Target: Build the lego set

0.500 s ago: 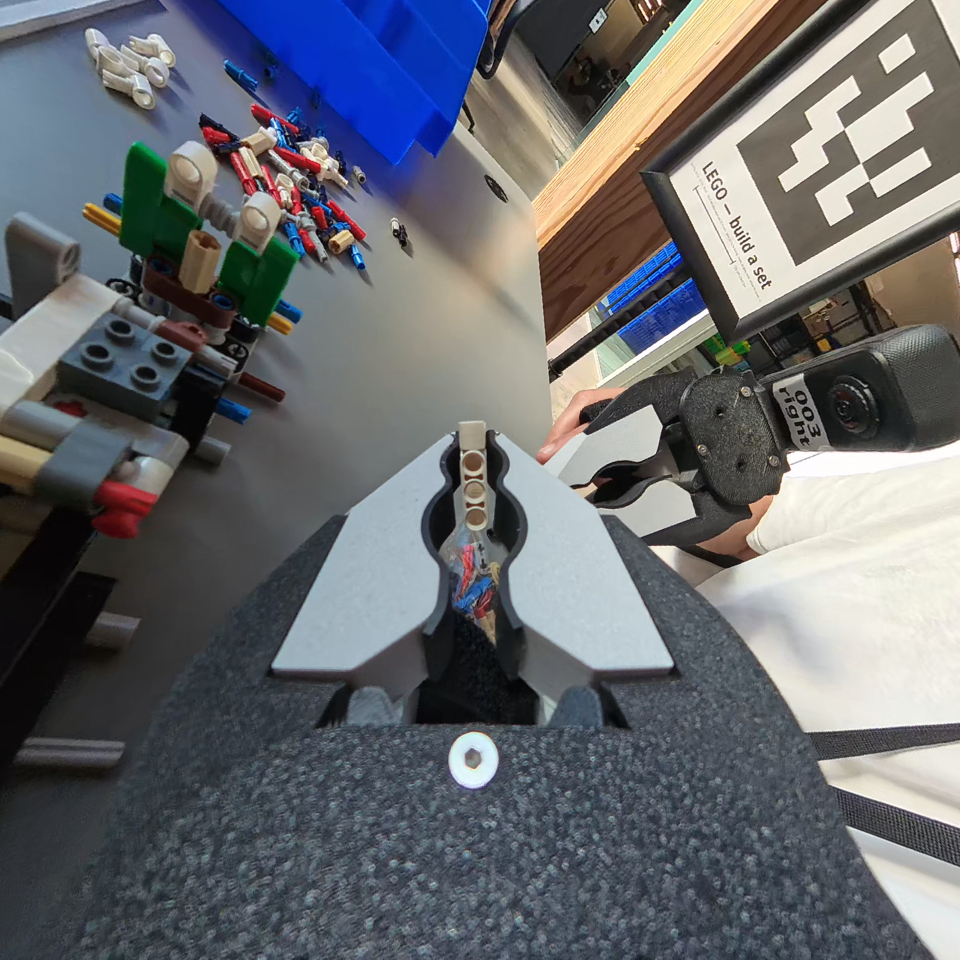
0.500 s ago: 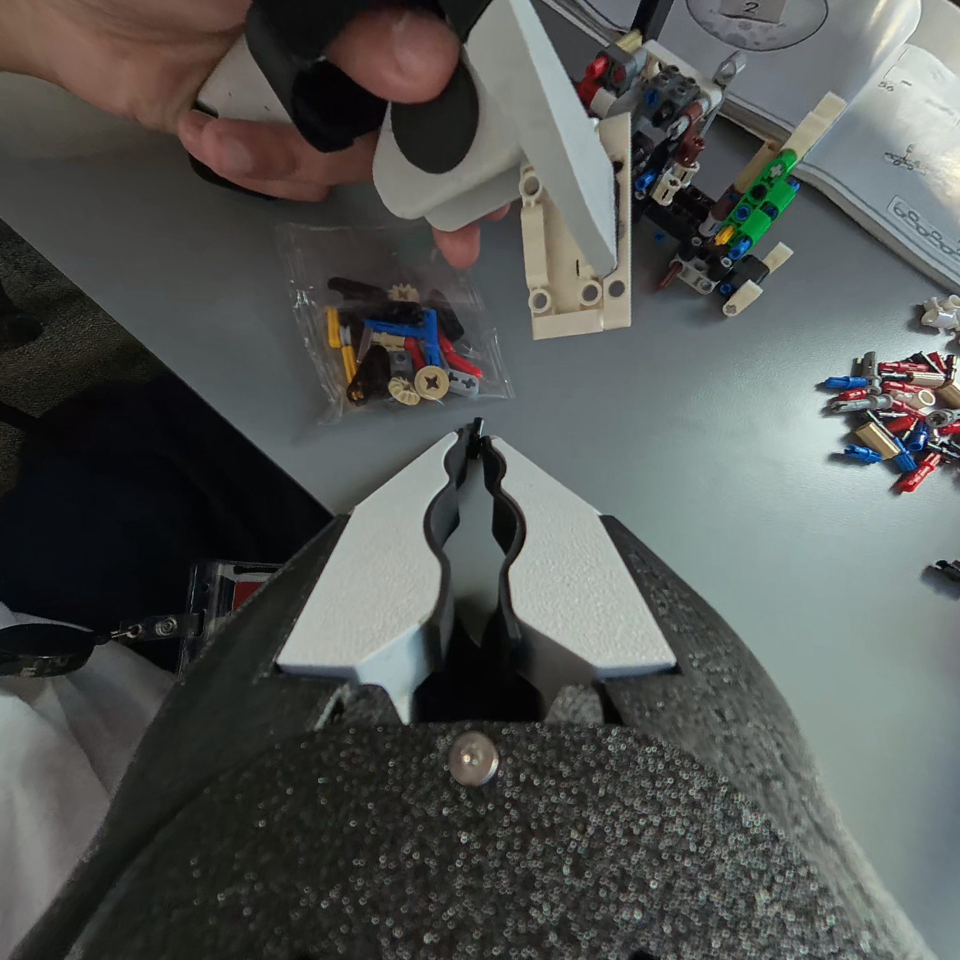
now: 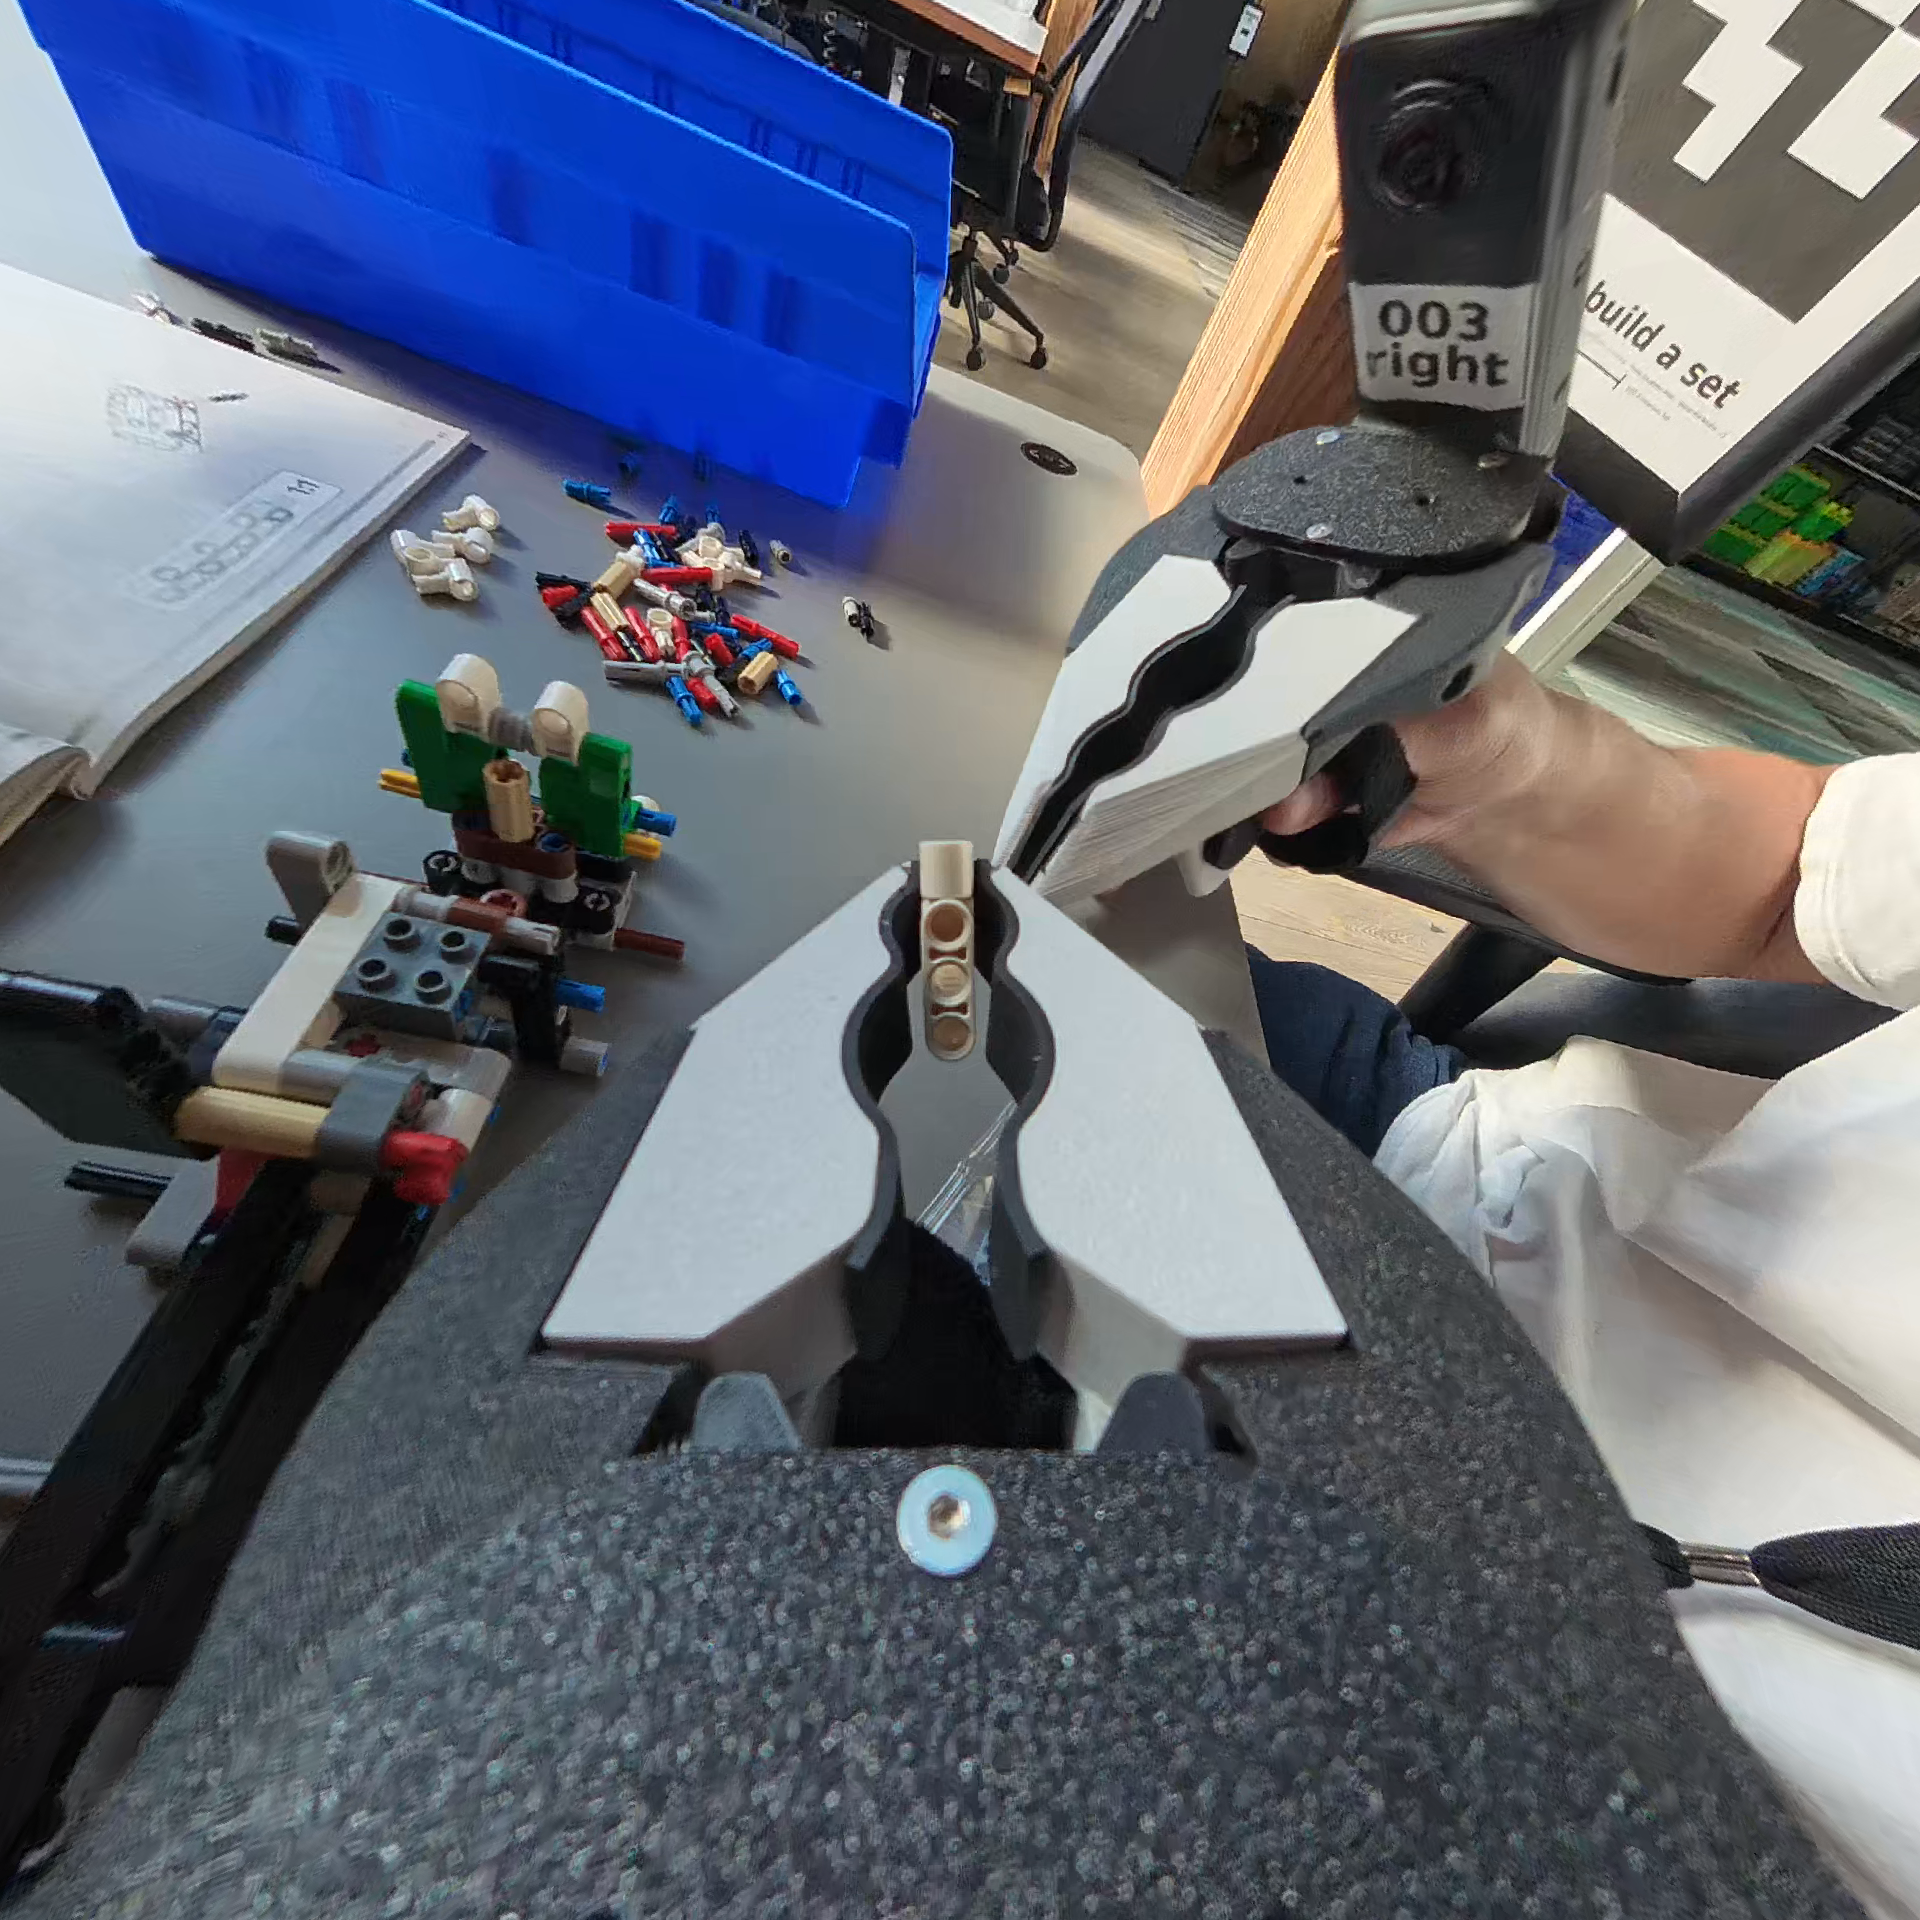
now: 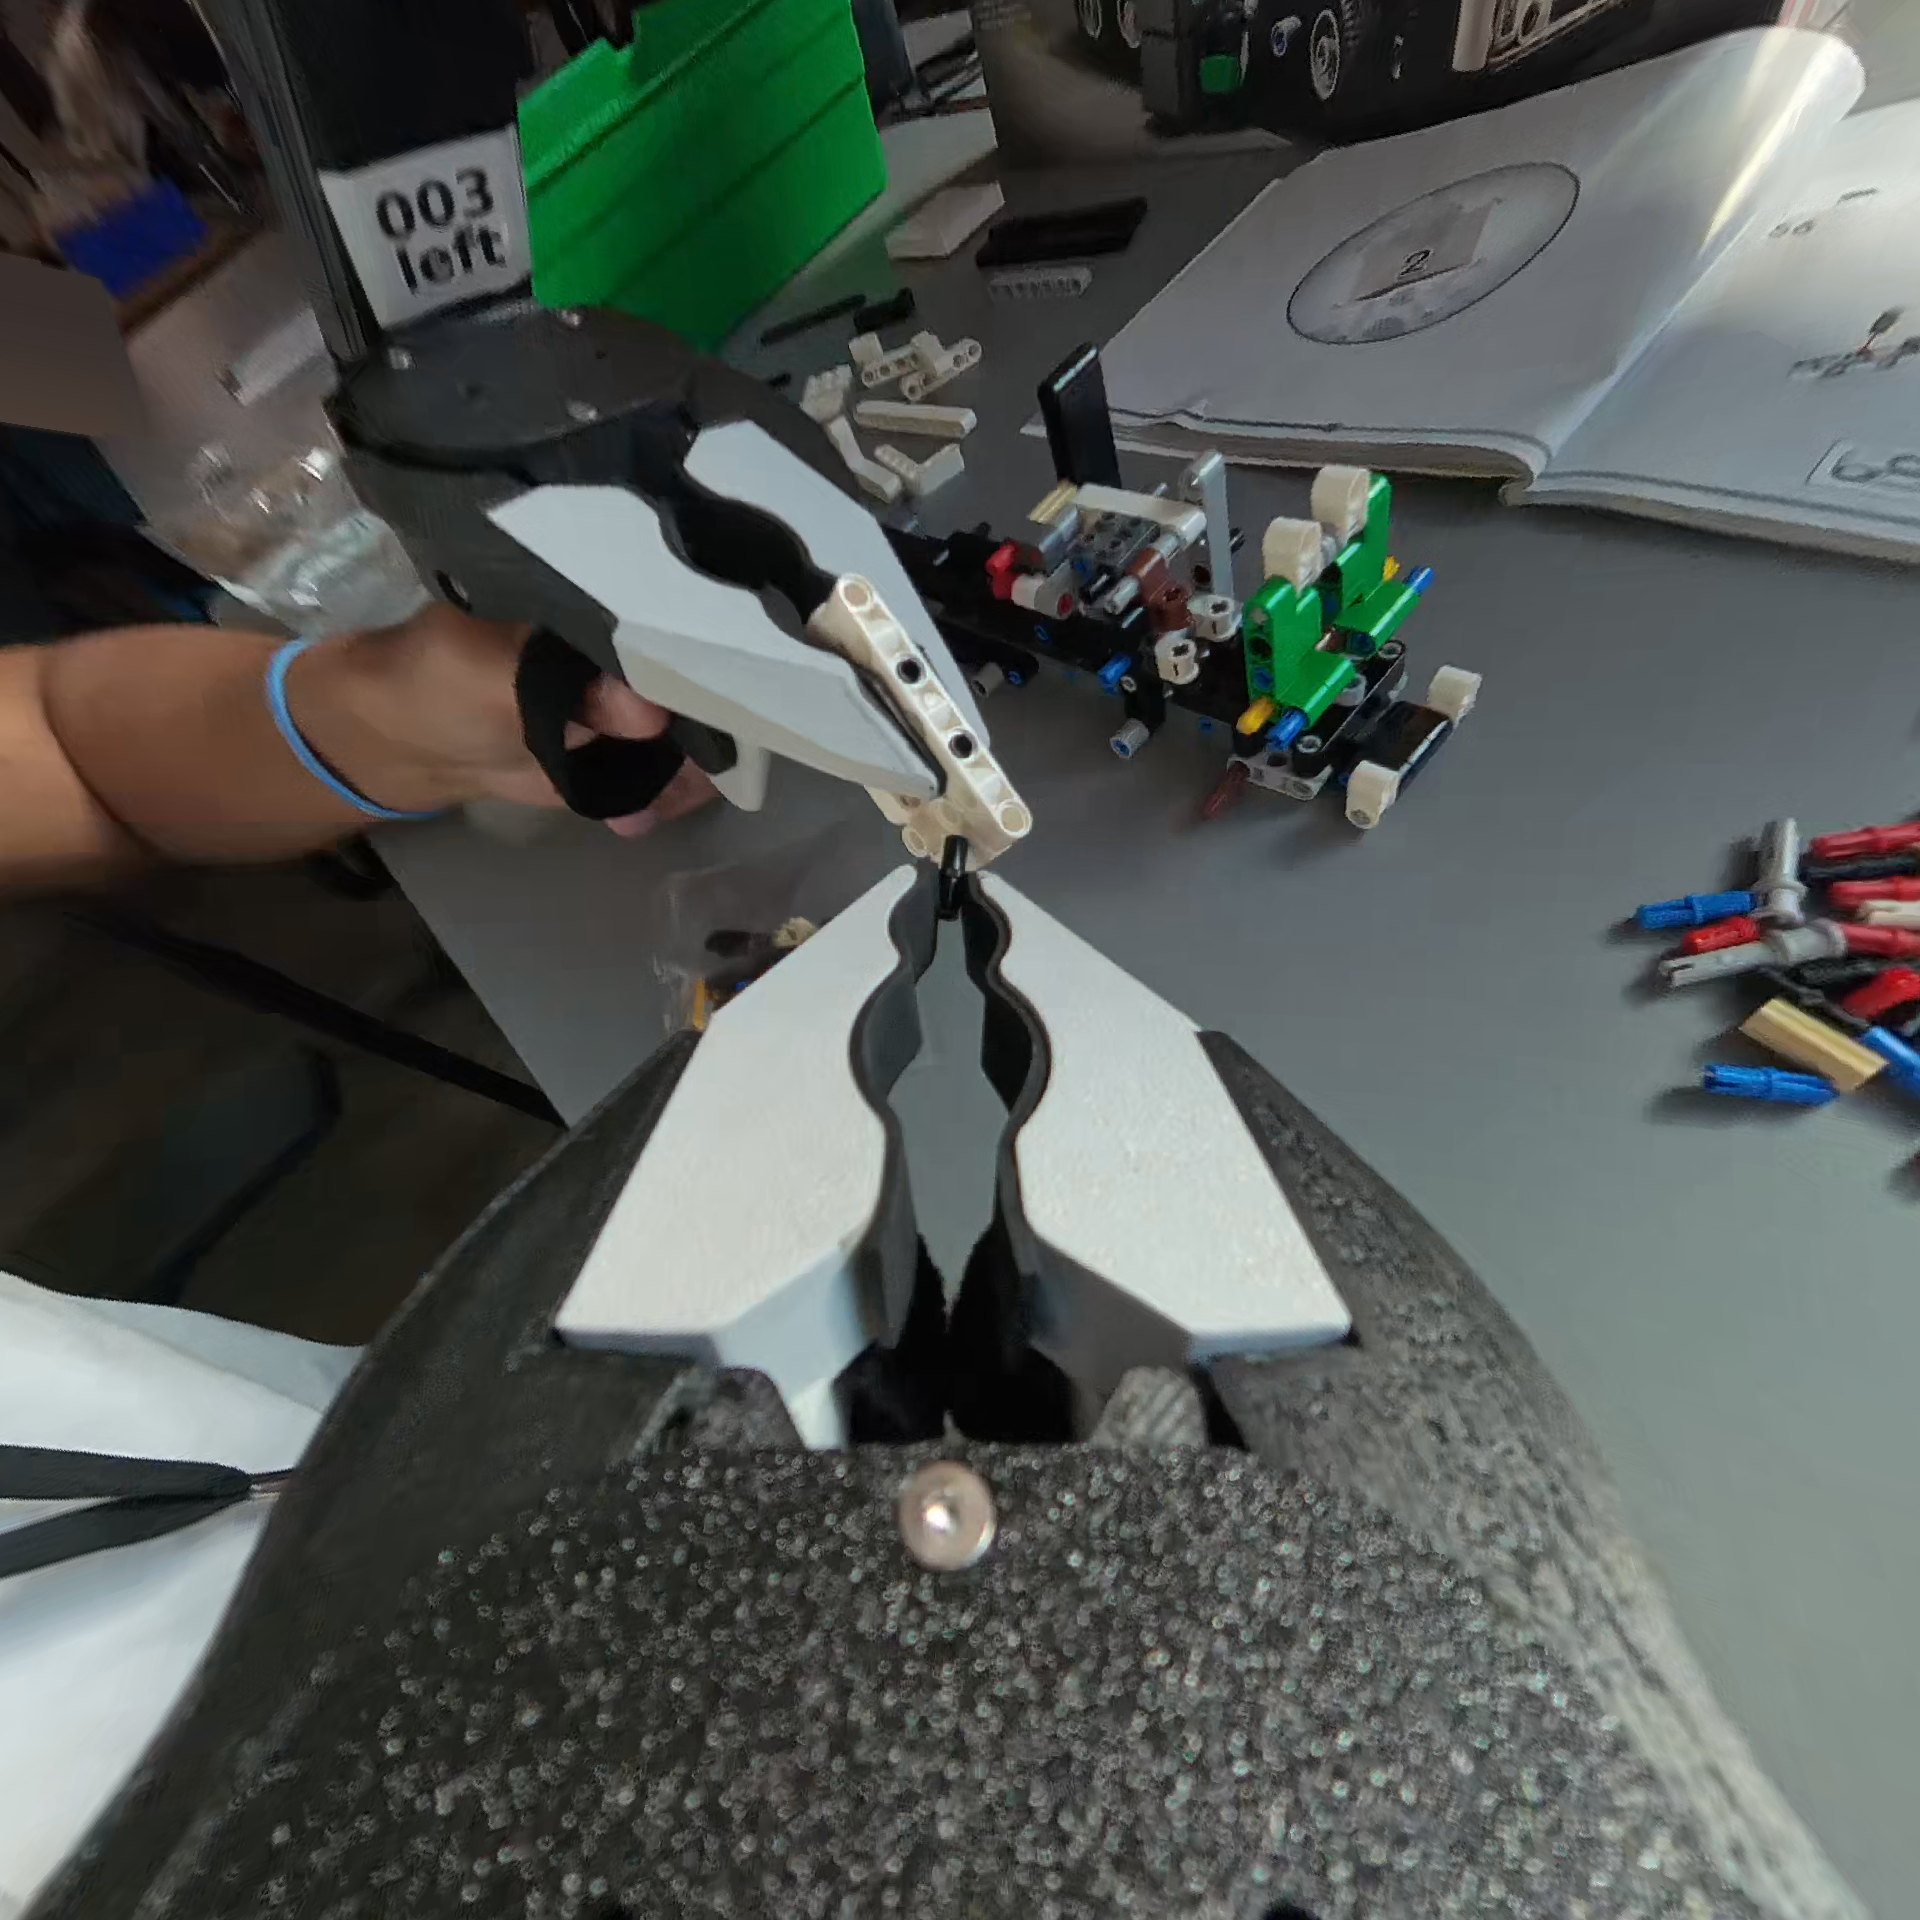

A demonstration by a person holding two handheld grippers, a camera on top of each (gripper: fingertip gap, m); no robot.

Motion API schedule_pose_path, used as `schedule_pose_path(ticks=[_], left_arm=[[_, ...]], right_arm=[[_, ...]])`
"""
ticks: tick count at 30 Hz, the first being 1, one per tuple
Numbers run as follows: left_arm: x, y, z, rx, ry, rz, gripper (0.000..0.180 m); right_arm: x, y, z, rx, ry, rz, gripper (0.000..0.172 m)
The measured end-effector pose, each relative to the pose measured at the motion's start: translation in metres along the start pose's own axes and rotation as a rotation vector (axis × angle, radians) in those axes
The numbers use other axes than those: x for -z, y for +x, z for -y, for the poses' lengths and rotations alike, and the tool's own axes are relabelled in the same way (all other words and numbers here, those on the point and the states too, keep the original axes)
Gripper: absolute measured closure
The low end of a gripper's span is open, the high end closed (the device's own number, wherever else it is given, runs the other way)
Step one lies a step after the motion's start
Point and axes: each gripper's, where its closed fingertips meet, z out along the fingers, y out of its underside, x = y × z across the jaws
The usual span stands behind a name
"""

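My left gripper (image 3: 948, 883) is shut on a cream holed beam piece (image 3: 948, 966), seen end-on between its pads. In the right wrist view the same piece (image 4: 920, 707) shows as a flat holed frame that sticks out past the left gripper (image 4: 930, 774). My right gripper (image 4: 948, 883) is shut on a small black pin (image 4: 948, 883) at its very fingertips. The pin's tip meets the lower end of the cream piece. In the left wrist view the right gripper (image 3: 1023, 857) comes in from the right, tips close beside the cream piece.
A partly built brick model (image 3: 416, 987) (image 4: 1247, 644) stands on the grey table (image 3: 831, 779). Loose pins (image 3: 675, 623) (image 4: 1818, 956) lie beyond it. An open booklet (image 3: 156, 520) (image 4: 1558, 312), blue bins (image 3: 520, 208), a green bin (image 4: 707, 156) and a clear parts bag (image 4: 717, 956) are around. The grippers are tip to tip, or close to it.
Both grippers have swung and come together. The right gripper's black pin, earlier apart from the cream piece above the parts bag, now meets the piece's end. Both grasps stayed shut.
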Motion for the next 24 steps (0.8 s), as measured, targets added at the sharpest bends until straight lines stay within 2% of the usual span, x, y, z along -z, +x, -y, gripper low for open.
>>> schedule_pose_path(ticks=[1, 5, 17, 24], left_arm=[[0.001, -0.001, 0.001, -0.006, 0.010, 0.009, 0.175], [0.003, -0.005, 0.005, 0.000, 0.037, 0.048, 0.175], [0.001, -0.014, 0.000, 0.010, 0.016, 0.141, 0.175], [0.001, -0.016, 0.001, -0.059, 0.019, 0.216, 0.175]], right_arm=[[0.000, -0.003, 0.005, -0.096, 0.030, 0.055, 0.169], [-0.001, -0.001, 0.014, -0.301, 0.102, 0.132, 0.170], [-0.013, 0.005, 0.008, -0.274, 0.071, -0.016, 0.169], [-0.015, 0.007, 0.009, -0.334, 0.086, -0.047, 0.169]])
